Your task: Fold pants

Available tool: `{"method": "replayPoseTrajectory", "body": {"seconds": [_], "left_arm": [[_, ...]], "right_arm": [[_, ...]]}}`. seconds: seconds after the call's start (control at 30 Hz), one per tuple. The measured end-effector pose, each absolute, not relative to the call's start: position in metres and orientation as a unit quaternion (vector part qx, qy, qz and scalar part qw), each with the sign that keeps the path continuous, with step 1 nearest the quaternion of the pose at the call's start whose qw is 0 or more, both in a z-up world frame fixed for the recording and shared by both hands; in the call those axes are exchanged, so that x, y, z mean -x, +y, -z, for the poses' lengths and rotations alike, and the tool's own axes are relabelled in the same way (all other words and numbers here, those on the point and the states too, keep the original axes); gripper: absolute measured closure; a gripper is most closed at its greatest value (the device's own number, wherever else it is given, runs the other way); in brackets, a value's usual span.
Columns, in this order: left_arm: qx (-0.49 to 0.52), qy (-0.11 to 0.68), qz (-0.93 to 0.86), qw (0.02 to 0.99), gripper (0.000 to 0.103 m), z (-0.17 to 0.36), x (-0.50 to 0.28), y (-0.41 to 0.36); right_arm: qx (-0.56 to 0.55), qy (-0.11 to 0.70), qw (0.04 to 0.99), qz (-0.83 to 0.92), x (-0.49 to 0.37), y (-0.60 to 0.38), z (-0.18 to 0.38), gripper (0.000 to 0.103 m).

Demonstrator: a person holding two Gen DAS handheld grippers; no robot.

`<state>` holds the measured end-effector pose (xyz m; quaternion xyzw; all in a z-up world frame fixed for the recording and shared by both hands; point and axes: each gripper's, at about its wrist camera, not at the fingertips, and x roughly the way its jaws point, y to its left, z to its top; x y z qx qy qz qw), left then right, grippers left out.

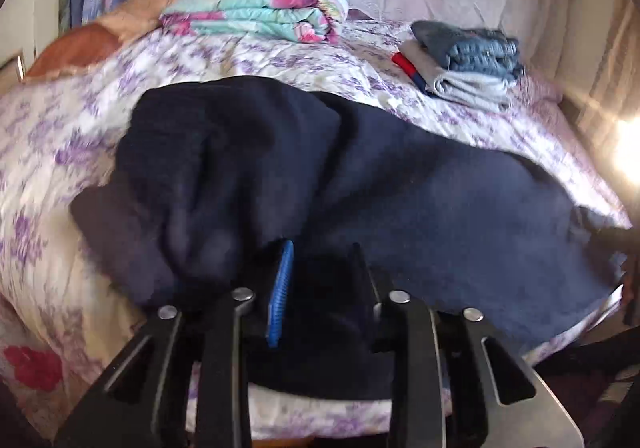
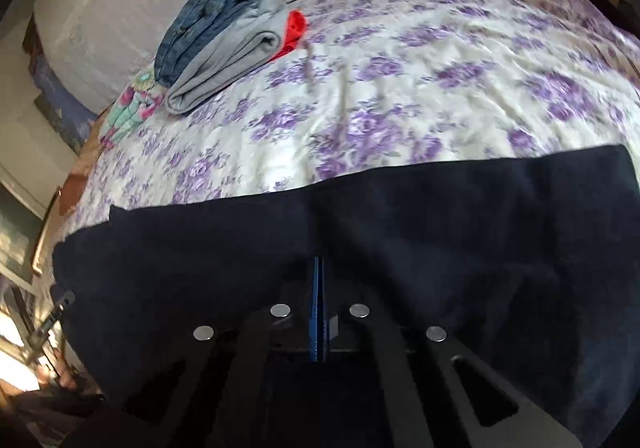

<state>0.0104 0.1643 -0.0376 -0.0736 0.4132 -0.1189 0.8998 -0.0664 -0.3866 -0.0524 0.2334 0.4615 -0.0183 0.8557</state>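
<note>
Dark navy pants [image 1: 360, 175] lie spread across the near part of a bed with a purple-flowered cover [image 1: 280, 59]. My left gripper [image 1: 320, 260] sits at the near edge of the pants; its fingers stand apart with dark cloth bunched between them, and a blue pad [image 1: 281, 296] shows on the left finger. In the right wrist view the pants [image 2: 440, 228] stretch flat across the cover [image 2: 400, 87]. My right gripper [image 2: 318, 272] is shut on the near edge of the pants, its blue pads pressed together.
A stack of folded clothes [image 1: 468, 63], jeans over grey and red items, lies at the far right; it also shows in the right wrist view [image 2: 224, 35]. A folded floral quilt [image 1: 256, 13] lies at the far side. An orange pillow [image 1: 76, 47] lies far left.
</note>
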Motion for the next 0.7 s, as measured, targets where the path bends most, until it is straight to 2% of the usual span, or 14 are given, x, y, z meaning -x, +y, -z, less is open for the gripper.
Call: {"method": "replayPoseTrajectory", "body": {"seconds": [0.03,0.07,0.1,0.13,0.17,0.23,0.3,0.43,0.47,0.53,0.6,0.7], "left_arm": [[0.095,0.418,0.125,0.895,0.073,0.030,-0.013,0.171],[0.104,0.415,0.131,0.894,0.058,0.021,-0.015,0.173],[0.101,0.406,0.132,0.899,0.035,0.015,-0.013,0.169],[0.087,0.379,0.131,0.912,0.023,0.003,-0.016,0.160],[0.067,0.349,0.141,0.924,0.009,-0.008,-0.018,0.146],[0.041,0.331,0.171,0.927,0.007,-0.015,-0.022,0.122],[0.009,0.349,0.192,0.917,0.007,-0.006,-0.032,0.093],[-0.103,0.402,0.179,0.892,0.007,0.040,-0.037,0.043],[-0.139,0.402,0.162,0.890,0.007,0.049,-0.035,0.037],[-0.149,0.399,0.163,0.890,0.006,0.053,-0.029,0.039],[-0.122,0.411,0.178,0.886,0.005,0.053,-0.030,0.051],[-0.104,0.415,0.191,0.884,0.005,0.053,-0.034,0.053]], "right_arm": [[-0.220,0.466,0.857,0.028,0.063,-0.382,0.042,0.086],[-0.193,0.457,0.868,0.015,0.057,-0.369,0.026,0.072],[-0.176,0.441,0.880,-0.015,0.049,-0.353,0.009,0.038],[-0.174,0.424,0.887,-0.054,0.038,-0.338,-0.006,0.027],[-0.180,0.407,0.889,-0.109,0.021,-0.320,-0.018,0.024],[-0.185,0.414,0.872,-0.181,-0.022,-0.287,-0.028,0.024],[-0.197,0.449,0.833,-0.256,-0.073,-0.251,-0.018,0.024],[-0.177,0.576,0.732,-0.317,-0.148,-0.190,0.033,0.024],[-0.173,0.607,0.706,-0.321,-0.156,-0.181,0.046,0.024],[-0.158,0.641,0.655,-0.367,-0.150,-0.166,0.055,0.033],[-0.102,0.630,0.631,-0.440,-0.127,-0.157,0.044,0.035],[-0.096,0.603,0.605,-0.511,-0.103,-0.159,0.031,0.033]]}}
